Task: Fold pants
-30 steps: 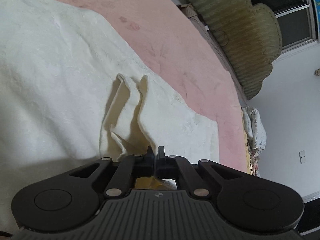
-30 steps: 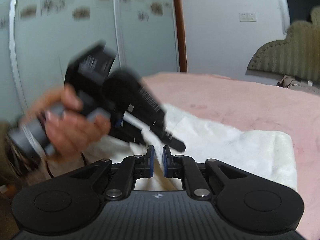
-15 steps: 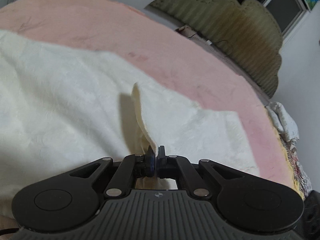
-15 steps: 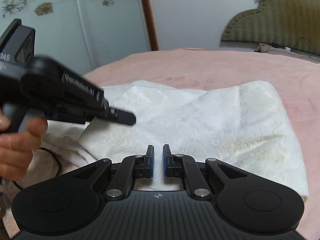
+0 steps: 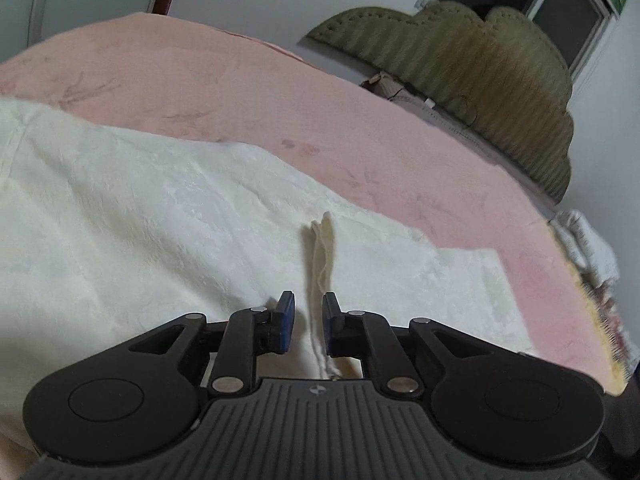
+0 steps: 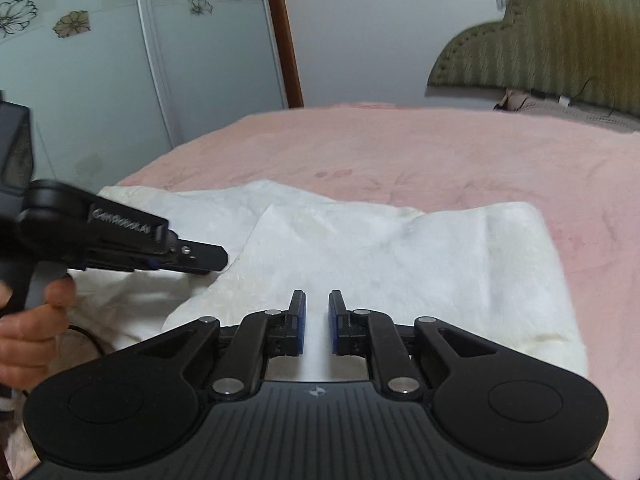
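2 black two-finger grippers: left gripper (image 5: 308,322) fingers apart astride a raised fabric ridge, right gripper (image 6: 317,322) fingers apart, nothing between | 1 pair of cream-white fleecy pants (image 6: 400,256) folded flat on the near part of the bed | 1 pink bedspread (image 6: 400,148) | 1 olive scalloped upholstered headboard (image 5: 480,92) | floral-patterned wardrobe doors (image 6: 120,40), white wall behind

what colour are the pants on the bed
Creamy white pants with a faint embossed texture, clearest in the right wrist view, lying on the pink bed cover.
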A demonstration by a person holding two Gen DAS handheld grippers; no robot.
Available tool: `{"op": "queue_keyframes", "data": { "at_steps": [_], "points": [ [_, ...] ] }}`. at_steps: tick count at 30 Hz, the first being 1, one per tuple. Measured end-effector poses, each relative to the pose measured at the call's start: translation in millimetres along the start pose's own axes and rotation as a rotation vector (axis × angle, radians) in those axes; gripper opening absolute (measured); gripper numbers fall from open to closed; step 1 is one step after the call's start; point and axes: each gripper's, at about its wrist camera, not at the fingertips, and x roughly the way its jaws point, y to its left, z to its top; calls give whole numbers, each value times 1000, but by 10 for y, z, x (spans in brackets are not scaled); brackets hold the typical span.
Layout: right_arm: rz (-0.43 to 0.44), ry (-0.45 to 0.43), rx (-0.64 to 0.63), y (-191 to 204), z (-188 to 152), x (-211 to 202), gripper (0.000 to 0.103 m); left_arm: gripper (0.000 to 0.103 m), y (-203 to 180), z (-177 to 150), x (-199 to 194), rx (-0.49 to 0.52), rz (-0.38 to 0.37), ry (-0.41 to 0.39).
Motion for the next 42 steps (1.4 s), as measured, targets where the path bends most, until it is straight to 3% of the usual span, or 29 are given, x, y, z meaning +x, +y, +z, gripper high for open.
{"op": "queue_keyframes", "data": {
  "at_steps": [2,8,11,13,17,25,31,37,41,42],
  "points": [
    [8,46,8,-6,-31,132,11,18,-13,-21,13,4,8,7],
    [-31,-7,-16,138,-87,130,12,19,-130,-70,-74,109,79,-25],
    [11,-18,-14,207,-123,114,12,26,-198,-85,-80,154,117,-37],
    [-30,-23,-67,282,-188,153,12,38,-214,-111,-55,174,142,-41],
    [-48,-22,-87,309,-180,194,12,40,-265,-190,-7,239,205,-64],
    [-52,-22,-84,290,-185,188,13,60,-379,-327,48,357,293,-118],
    [-39,-21,-66,251,-186,180,13,61,-350,-288,51,338,298,-118],
    [-44,-20,-74,250,-186,193,13,61,-490,-41,120,375,344,-175],
    [-53,-21,-84,268,-192,199,13,63,-515,117,556,413,440,-76],
    [-52,-21,-84,266,-195,198,13,65,-487,117,626,406,446,-85]
  ]
}}
